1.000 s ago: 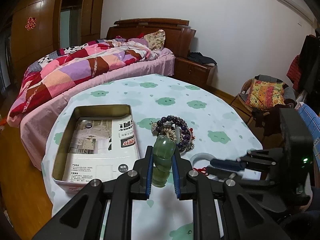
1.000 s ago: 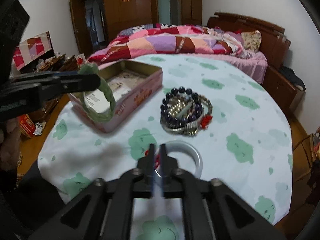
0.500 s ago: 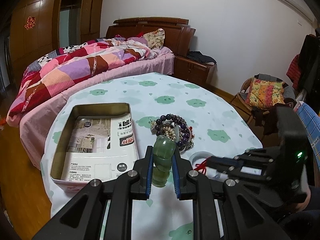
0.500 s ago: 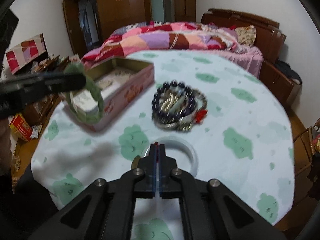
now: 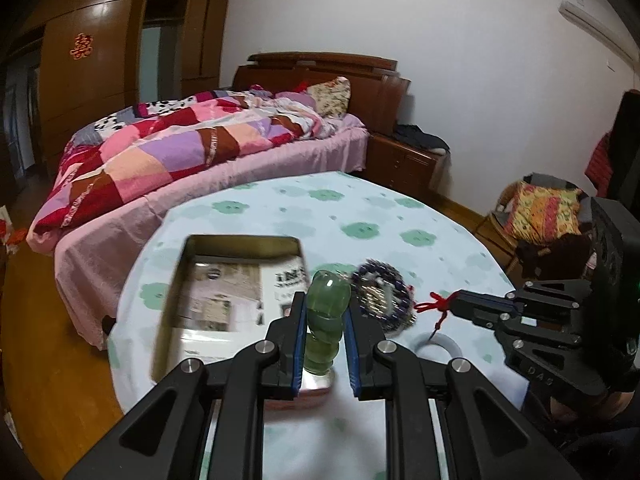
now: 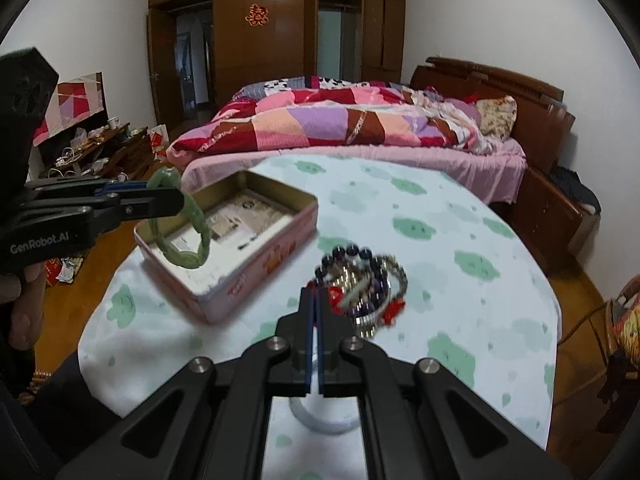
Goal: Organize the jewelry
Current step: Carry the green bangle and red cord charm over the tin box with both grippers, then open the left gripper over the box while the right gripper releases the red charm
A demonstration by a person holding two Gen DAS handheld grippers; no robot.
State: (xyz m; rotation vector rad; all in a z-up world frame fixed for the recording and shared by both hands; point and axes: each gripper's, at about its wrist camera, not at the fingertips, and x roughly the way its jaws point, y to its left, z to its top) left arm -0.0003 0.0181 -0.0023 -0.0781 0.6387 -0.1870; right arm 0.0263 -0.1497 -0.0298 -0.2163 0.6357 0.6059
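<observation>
The left gripper (image 5: 323, 344) clamps a green bangle (image 5: 325, 320) above the tin box (image 6: 256, 256). The right gripper (image 6: 315, 320), clenched, pinches a red cord (image 5: 434, 306) above the white bangle (image 5: 438, 346), beside the bead pile (image 6: 360, 288) on the counter (image 6: 460, 240).

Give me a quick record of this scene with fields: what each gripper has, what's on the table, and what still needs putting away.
left gripper: shut on the green bangle, held above the near end of the tin
right gripper: shut on a red cord, lifted off the table
tin: open, pink sides, only printed paper inside
table: round, with a pale cloth with green patches
bead bracelets: heaped beside the tin
white bangle: tied to the cord
still out of the tin: all the jewelry
</observation>
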